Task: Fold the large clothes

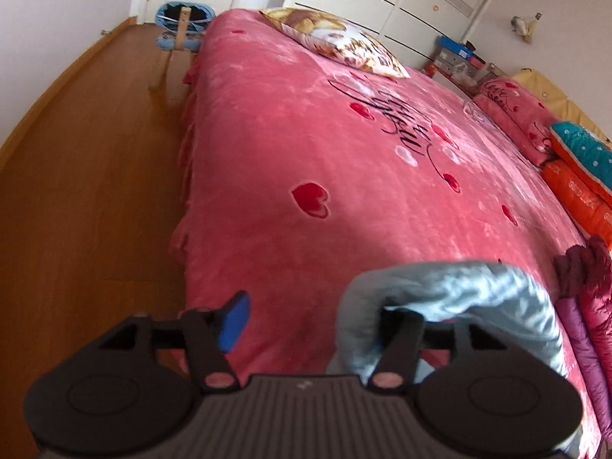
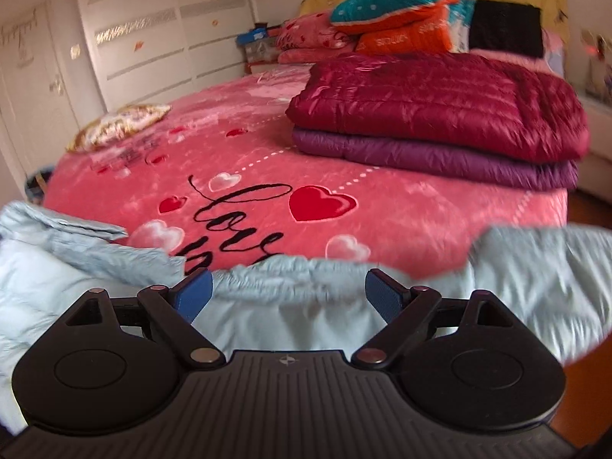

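A light blue padded jacket [image 1: 478,290] lies on the pink heart-print bedspread [image 1: 306,134] at the bed's near end. My left gripper [image 1: 313,321] is open. Its left blue pad [image 1: 233,321] is bare, a fold of the jacket drapes over its right finger, and only bedspread shows in the gap. In the right wrist view the jacket [image 2: 535,275] spreads across the near edge of the bedspread [image 2: 382,176]. My right gripper [image 2: 288,298] hovers open just above the jacket's rumpled edge, both blue pads [image 2: 195,298] showing, nothing pinched between them.
A folded dark red padded jacket [image 2: 440,107] sits on a folded purple one [image 2: 440,157] at the bed's right side, also at the right edge [image 1: 589,306]. A patterned cushion [image 1: 336,38] and stacked pillows [image 2: 382,7] lie farther off. Wooden floor [image 1: 76,191] runs along the left.
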Action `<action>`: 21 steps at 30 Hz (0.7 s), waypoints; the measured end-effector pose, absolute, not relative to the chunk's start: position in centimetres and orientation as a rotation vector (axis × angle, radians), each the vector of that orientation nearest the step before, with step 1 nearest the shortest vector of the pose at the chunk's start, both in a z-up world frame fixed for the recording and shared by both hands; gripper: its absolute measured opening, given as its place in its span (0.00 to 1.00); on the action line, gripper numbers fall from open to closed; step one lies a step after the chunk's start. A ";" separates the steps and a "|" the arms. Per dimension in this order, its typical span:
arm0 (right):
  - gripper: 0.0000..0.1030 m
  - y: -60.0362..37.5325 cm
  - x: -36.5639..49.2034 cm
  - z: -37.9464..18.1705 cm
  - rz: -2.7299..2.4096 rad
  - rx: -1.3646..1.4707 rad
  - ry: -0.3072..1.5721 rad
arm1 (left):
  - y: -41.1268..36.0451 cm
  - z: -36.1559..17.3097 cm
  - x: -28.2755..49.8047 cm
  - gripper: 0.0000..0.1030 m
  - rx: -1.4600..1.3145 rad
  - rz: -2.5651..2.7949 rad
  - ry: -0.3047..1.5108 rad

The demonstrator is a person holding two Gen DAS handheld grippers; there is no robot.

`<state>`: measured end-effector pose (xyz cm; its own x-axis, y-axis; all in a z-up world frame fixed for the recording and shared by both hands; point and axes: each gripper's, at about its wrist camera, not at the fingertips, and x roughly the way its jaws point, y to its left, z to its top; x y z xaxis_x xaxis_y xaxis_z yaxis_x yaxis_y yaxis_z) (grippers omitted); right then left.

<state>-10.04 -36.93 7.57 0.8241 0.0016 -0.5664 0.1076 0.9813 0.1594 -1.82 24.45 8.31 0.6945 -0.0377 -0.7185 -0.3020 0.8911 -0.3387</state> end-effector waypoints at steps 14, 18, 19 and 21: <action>1.00 -39.2 -4.5 3.4 0.060 0.450 0.772 | 24.1 13.1 -7.8 0.78 -0.284 0.085 0.676; 1.00 -38.7 -5.3 3.1 0.207 0.540 0.784 | 25.6 13.2 -7.4 0.82 -0.327 0.139 0.681; 1.00 -38.5 -5.5 3.0 0.253 0.559 0.802 | 25.9 13.1 -7.4 0.82 -0.334 0.150 0.680; 1.00 -37.7 -5.7 2.7 0.319 0.562 0.846 | 26.3 12.7 -7.3 0.91 -0.333 0.181 0.677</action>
